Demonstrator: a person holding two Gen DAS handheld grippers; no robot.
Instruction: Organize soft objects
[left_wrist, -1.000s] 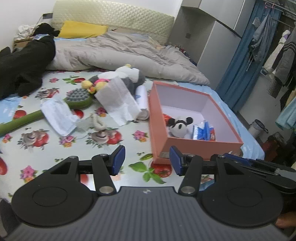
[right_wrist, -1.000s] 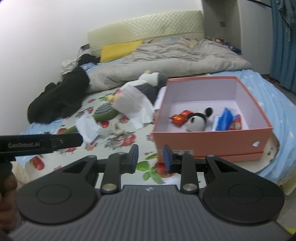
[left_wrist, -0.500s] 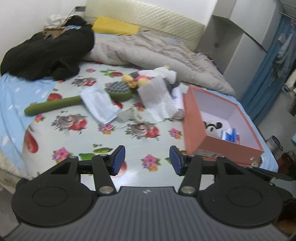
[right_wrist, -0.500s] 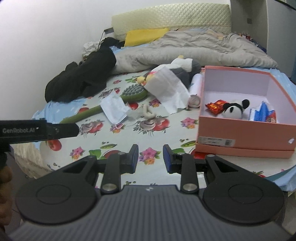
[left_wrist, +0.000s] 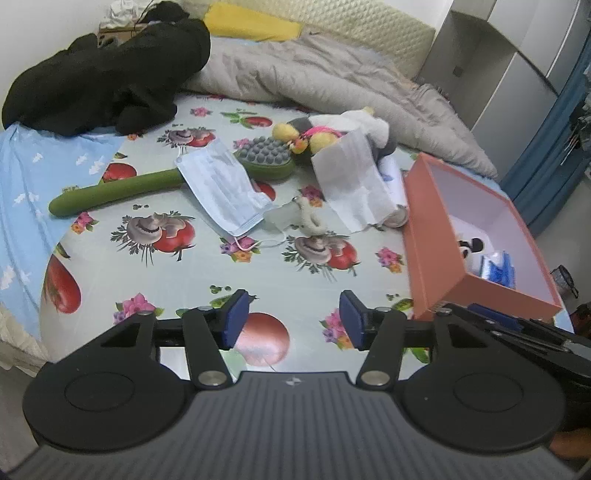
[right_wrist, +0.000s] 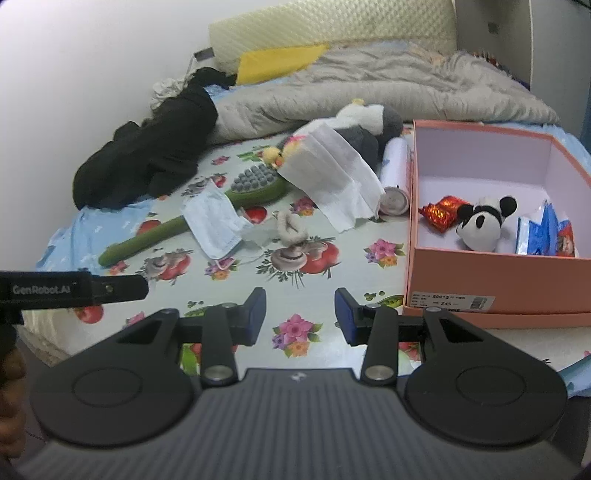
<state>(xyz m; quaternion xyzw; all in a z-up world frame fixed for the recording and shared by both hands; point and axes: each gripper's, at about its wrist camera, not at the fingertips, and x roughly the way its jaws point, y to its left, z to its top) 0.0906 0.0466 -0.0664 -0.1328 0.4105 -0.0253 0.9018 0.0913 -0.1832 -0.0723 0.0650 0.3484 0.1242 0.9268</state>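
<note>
1. Left wrist view: the left tongs (left_wrist: 291, 317) hang apart and empty above the bed (left_wrist: 258, 269), aimed at the loose soft things, probably lining up a pick. The face mask (left_wrist: 221, 188) drapes over the green brush (left_wrist: 147, 184); a white tissue (left_wrist: 351, 184) leans on the plush toy (left_wrist: 328, 136), hiding most of it. The box (left_wrist: 432, 243) is cut by the view, its contents barely showing
2. Right wrist view: the right tongs (right_wrist: 300, 315) are likewise apart, holding nothing. The box (right_wrist: 498, 291) already keeps a panda plush (right_wrist: 480, 221), a red packet (right_wrist: 443, 212) and blue packs (right_wrist: 546, 232), partly cropped
</note>
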